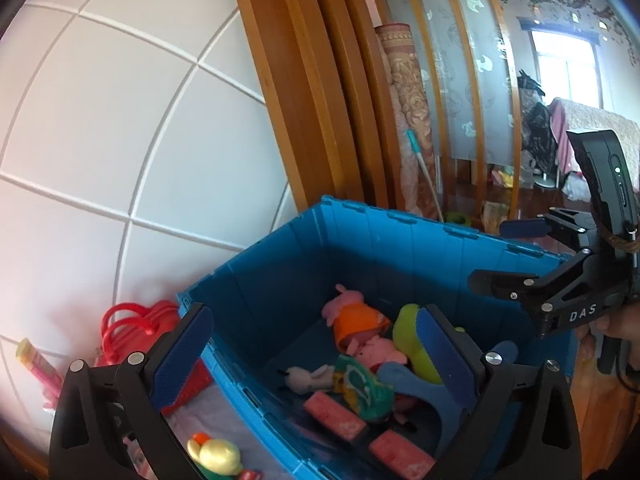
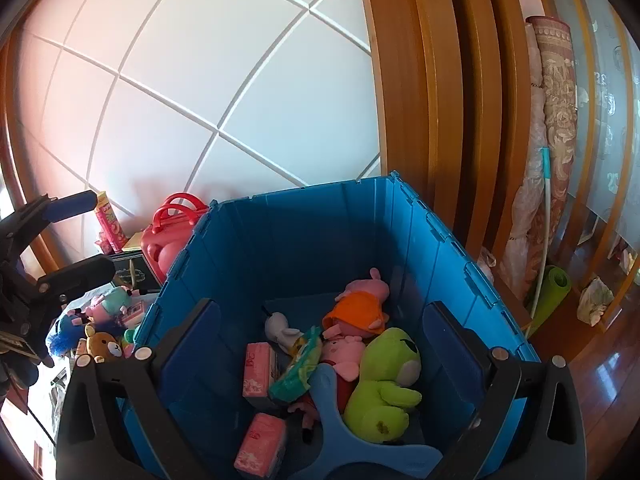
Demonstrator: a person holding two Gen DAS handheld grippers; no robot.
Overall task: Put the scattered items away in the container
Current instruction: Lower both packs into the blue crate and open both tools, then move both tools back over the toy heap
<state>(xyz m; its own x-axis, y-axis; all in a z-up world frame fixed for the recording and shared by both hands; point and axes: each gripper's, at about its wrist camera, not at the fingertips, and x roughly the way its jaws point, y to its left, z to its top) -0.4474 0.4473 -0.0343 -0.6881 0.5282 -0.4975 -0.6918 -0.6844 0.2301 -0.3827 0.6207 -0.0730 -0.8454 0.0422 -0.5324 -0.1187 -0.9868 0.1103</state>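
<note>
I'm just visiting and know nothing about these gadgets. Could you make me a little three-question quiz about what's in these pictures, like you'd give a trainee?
1. True or false: the right gripper is clamped on the lime-green plush toy.
2. Which lies inside the blue plastic crate?
A. the small brown bear plush
B. the pink pig plush in an orange dress
C. the red plastic case with handles
3. How many pink rectangular packets lie in the crate?

Key:
1. False; both grippers, the left gripper too, are open and empty above the crate.
2. B; the bear and the case sit outside, left of it.
3. Two.
</note>
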